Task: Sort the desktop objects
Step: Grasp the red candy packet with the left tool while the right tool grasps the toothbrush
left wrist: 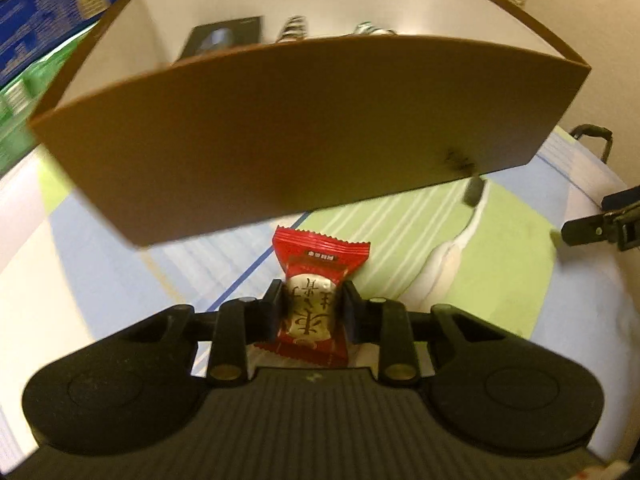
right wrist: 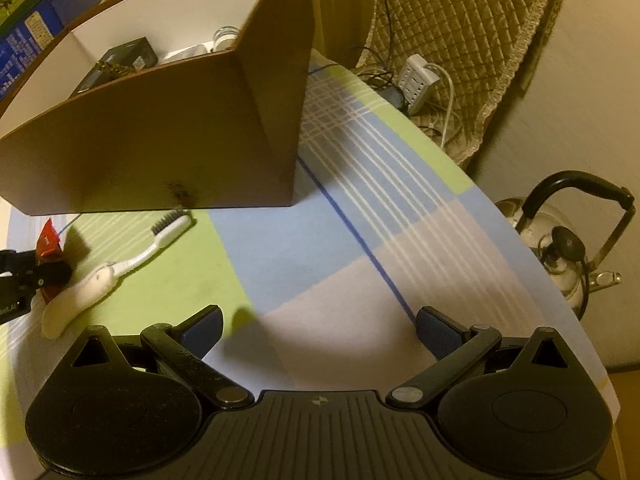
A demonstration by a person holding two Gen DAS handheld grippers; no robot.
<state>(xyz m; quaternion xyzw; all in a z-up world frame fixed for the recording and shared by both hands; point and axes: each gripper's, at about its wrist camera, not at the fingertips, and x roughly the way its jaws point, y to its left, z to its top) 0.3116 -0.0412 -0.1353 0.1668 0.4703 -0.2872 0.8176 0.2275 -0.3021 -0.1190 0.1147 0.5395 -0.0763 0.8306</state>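
candy wrapper (left wrist: pixel 320 258): glossy red foil-like plastic, crinkled at the ends
box (left wrist: pixel 280 140): matt brown cardboard outside, smooth white inside
worktop cloth (right wrist: pixel 320 248): woven fabric, matt, checked green, blue and white
toothbrush (right wrist: pixel 160 240): smooth white plastic, dark bristles
kettle (right wrist: pixel 560 248): shiny metal body, black plastic handle
left tongs (left wrist: pixel 312 312): matt black plastic
right tongs (right wrist: pixel 320 332): matt black plastic, blue textured pads
chair cover (right wrist: pixel 460 20): quilted beige cloth

A home: checked tablecloth (right wrist: pixel 360 220), kettle (right wrist: pixel 568 248), quilted cushion (right wrist: pixel 460 32), power strip (right wrist: pixel 418 78).
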